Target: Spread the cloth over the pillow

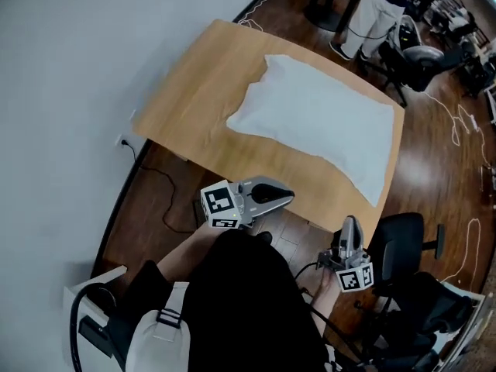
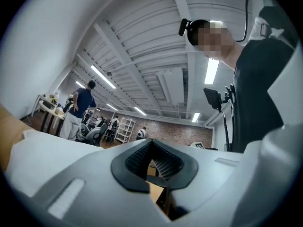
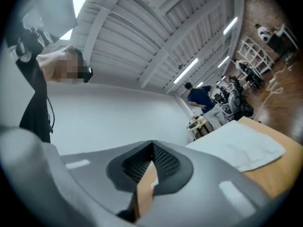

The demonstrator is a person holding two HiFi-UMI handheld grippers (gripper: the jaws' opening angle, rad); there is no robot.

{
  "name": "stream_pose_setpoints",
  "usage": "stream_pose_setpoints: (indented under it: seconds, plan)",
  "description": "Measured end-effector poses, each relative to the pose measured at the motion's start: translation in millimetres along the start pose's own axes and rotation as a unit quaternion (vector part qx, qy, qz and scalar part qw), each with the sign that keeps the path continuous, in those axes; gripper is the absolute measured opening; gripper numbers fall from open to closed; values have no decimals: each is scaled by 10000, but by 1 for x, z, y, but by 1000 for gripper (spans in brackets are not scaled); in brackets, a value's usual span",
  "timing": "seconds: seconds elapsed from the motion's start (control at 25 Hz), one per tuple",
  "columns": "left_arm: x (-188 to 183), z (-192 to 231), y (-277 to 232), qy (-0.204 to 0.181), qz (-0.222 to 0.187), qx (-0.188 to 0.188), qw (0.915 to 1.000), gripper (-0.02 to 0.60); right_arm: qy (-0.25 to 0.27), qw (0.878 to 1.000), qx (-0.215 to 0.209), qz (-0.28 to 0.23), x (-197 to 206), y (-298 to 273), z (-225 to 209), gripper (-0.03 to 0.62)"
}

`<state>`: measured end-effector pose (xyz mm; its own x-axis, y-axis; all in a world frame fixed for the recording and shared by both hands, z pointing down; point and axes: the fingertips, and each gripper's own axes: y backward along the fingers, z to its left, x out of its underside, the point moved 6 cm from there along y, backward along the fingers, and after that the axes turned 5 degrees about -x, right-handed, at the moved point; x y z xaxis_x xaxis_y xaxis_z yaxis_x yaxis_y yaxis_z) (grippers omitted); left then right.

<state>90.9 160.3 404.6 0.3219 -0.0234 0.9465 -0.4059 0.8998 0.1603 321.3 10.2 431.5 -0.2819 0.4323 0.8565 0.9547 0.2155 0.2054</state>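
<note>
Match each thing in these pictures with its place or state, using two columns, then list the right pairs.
1 white cloth
2 left gripper
3 black chair
4 standing person

a on the floor beside the near corner of the table
b shut, holding nothing
c beyond the table's far end
d lying on the table

Pairs: 1-d, 2-b, 3-a, 4-c
</note>
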Motion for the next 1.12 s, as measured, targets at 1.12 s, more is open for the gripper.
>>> stream_pose_setpoints:
  seconds: [1.12]
  plan:
    - [-44, -18, 28, 176, -725, 460, 9962, -1, 926, 9944, -186, 482, 22, -22, 72, 2]
